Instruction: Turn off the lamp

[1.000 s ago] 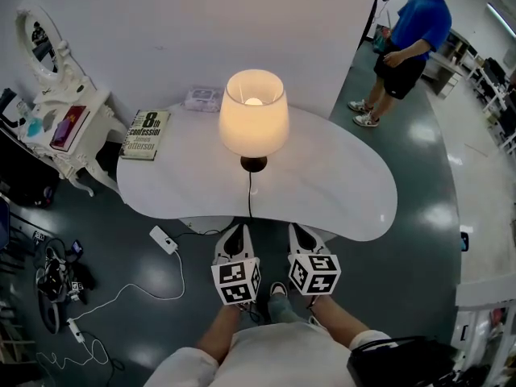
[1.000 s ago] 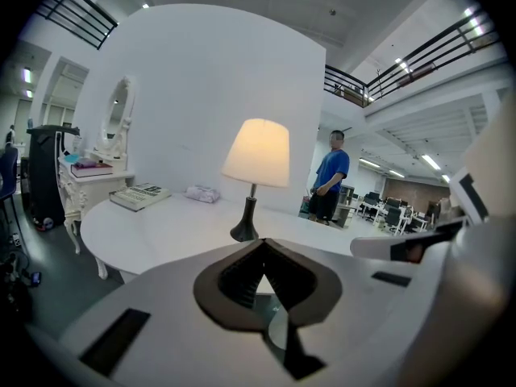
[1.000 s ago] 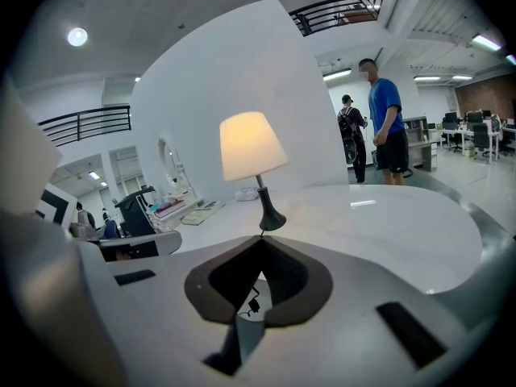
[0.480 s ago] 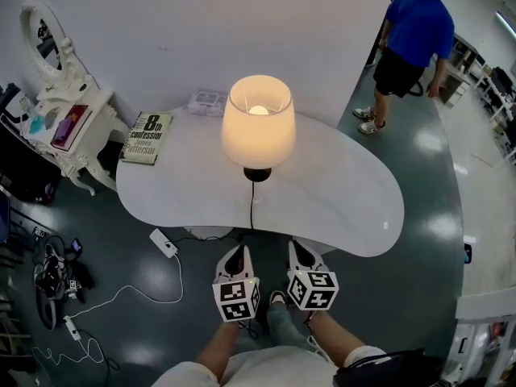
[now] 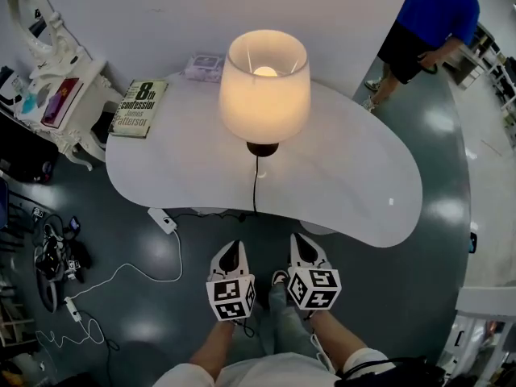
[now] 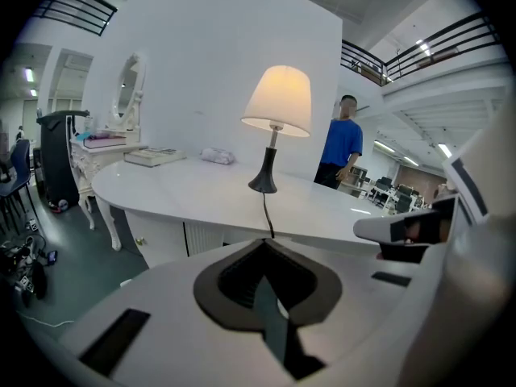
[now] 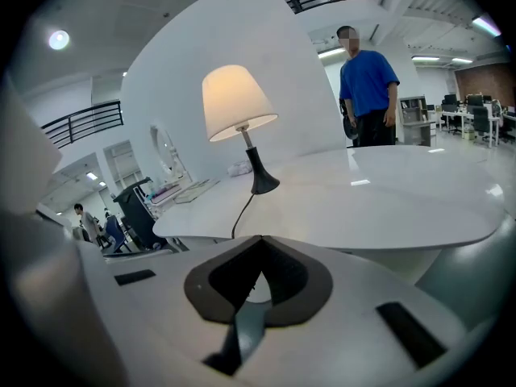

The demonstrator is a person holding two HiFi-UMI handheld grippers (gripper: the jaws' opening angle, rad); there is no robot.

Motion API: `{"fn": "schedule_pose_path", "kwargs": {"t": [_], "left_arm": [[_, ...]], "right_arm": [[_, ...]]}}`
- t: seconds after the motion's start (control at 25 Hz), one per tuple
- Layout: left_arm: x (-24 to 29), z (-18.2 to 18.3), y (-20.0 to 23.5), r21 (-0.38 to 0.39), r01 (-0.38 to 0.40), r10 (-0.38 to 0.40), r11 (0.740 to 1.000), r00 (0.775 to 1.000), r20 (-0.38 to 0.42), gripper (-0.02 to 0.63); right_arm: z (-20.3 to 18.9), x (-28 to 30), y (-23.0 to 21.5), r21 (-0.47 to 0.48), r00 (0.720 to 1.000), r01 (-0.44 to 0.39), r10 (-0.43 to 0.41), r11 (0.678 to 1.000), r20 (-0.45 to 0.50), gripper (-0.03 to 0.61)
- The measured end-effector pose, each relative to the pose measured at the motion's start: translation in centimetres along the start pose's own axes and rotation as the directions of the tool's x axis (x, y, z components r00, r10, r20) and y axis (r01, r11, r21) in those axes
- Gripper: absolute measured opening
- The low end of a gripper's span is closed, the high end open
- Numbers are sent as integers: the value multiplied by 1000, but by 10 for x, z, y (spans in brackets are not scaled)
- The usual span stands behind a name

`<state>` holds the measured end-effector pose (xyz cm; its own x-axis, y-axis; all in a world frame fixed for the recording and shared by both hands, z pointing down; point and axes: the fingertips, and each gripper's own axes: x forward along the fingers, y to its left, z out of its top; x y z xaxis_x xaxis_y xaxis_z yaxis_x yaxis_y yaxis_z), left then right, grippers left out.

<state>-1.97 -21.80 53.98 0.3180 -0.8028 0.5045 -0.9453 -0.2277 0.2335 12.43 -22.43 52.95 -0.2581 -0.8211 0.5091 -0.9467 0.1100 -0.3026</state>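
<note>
The lamp (image 5: pixel 264 87) is lit, its cream shade glowing above a black base (image 5: pixel 262 148) at the middle of the white table (image 5: pixel 355 184). Its black cord (image 5: pixel 256 185) runs from the base over the table's near edge. My left gripper (image 5: pixel 231 248) and right gripper (image 5: pixel 300 243) hang side by side below that edge, over the floor, both shut and empty. In the left gripper view the lamp (image 6: pixel 279 99) stands straight ahead beyond my left gripper (image 6: pixel 264 240). The right gripper view has the lamp (image 7: pixel 235 103) ahead and slightly left of my right gripper (image 7: pixel 260 239).
A book (image 5: pixel 135 108) and a small wrapped packet (image 5: pixel 203 65) lie at the table's far left. A white dressing table with a mirror (image 5: pixel 48 55) stands at the left. A power strip (image 5: pixel 162 220) and cables (image 5: pixel 56 272) lie on the floor. A person in blue (image 5: pixel 431 14) stands at back right.
Both grippers have sunk lower, still side by side and shut. The head view has drawn closer to the lamp. The person in blue has shifted at the back right.
</note>
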Motion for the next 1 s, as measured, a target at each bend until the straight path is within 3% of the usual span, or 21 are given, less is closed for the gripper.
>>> {"fn": "schedule_pose_path", "kwargs": {"t": [1.0], "left_arm": [[99, -149, 44, -14, -26, 24, 1000, 997, -79, 9]], "right_arm": [[-144, 90, -37, 18, 991, -9, 11, 1000, -133, -2]]}}
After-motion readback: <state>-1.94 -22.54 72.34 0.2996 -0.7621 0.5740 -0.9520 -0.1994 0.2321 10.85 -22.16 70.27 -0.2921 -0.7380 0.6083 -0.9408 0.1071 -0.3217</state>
